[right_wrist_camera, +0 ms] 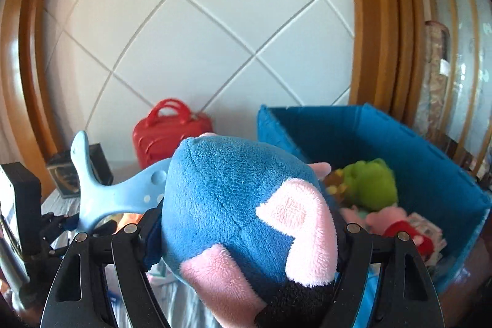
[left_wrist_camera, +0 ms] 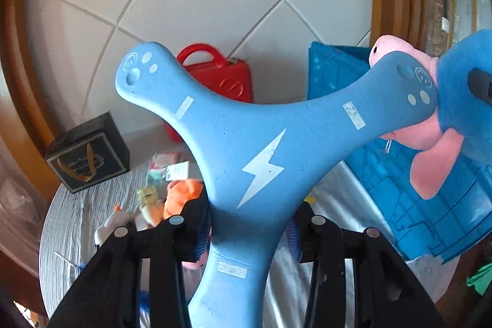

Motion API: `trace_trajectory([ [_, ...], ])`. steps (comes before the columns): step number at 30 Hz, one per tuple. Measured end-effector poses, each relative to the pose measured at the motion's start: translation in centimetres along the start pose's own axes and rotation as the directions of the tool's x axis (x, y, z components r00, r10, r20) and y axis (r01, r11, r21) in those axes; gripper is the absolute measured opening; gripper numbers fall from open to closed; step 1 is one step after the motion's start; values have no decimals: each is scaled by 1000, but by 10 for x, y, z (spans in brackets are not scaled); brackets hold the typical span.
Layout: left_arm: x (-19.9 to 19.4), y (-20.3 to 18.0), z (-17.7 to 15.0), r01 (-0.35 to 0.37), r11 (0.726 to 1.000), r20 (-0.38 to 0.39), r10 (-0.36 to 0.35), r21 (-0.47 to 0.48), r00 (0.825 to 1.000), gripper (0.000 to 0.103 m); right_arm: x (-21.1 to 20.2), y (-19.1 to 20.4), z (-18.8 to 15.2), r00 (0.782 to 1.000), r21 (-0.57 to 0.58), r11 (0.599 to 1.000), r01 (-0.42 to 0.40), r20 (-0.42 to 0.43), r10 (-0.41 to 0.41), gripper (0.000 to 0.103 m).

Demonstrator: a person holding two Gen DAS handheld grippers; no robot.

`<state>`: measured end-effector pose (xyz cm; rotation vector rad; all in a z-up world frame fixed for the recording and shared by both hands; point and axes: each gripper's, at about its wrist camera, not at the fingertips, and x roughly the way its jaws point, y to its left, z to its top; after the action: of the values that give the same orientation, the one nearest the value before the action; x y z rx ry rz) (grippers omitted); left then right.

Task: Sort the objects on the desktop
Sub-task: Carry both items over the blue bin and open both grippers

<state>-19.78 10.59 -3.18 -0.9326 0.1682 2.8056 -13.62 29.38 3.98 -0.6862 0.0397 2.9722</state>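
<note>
Backdrop: white tiled wall [right_wrist_camera: 196,20] with diagonal grout lines, wooden frame [right_wrist_camera: 372,20] on its right.
Table: striped cloth [left_wrist_camera: 70,223]; small toys lie on it.
Landmark: blue fabric bin [right_wrist_camera: 399,143], a green frog plush [right_wrist_camera: 372,183] inside.
Left gripper [left_wrist_camera: 247,226]: jaws clamped on a blue three-armed boomerang [left_wrist_camera: 255,143], lifted left of the bin.
Right gripper [right_wrist_camera: 246,232]: jaws squeezing a blue-and-pink plush toy [right_wrist_camera: 233,205], raised just left of the bin.
Beyond: red toy case [right_wrist_camera: 169,137] and black gift box [left_wrist_camera: 89,152], left of the bin.
</note>
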Motion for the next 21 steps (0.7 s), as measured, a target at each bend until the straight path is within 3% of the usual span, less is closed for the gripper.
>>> trace_trajectory([
  [4,-11,-74,49,66,997,83,-68,32,994,39,-29,-67,30,992,27,997,72,98,-75,79],
  [8,-3,-162,101,133,988,97,-140,73,985,39,-40,-144,52,982,46,988,149,111,-153,80],
  [14,39,-275,150,179,977,-43,-175,116,984,39,-29,-243,61,972,85,970,226,42,-230,80],
  [18,63,-327,154,139,980,-148,-118,143,982,40,-7,-285,57,970,107,964,242,-13,-242,80],
  [21,73,-346,150,131,981,-210,-100,144,973,61,15,-305,56,971,111,965,237,-49,-233,87],
])
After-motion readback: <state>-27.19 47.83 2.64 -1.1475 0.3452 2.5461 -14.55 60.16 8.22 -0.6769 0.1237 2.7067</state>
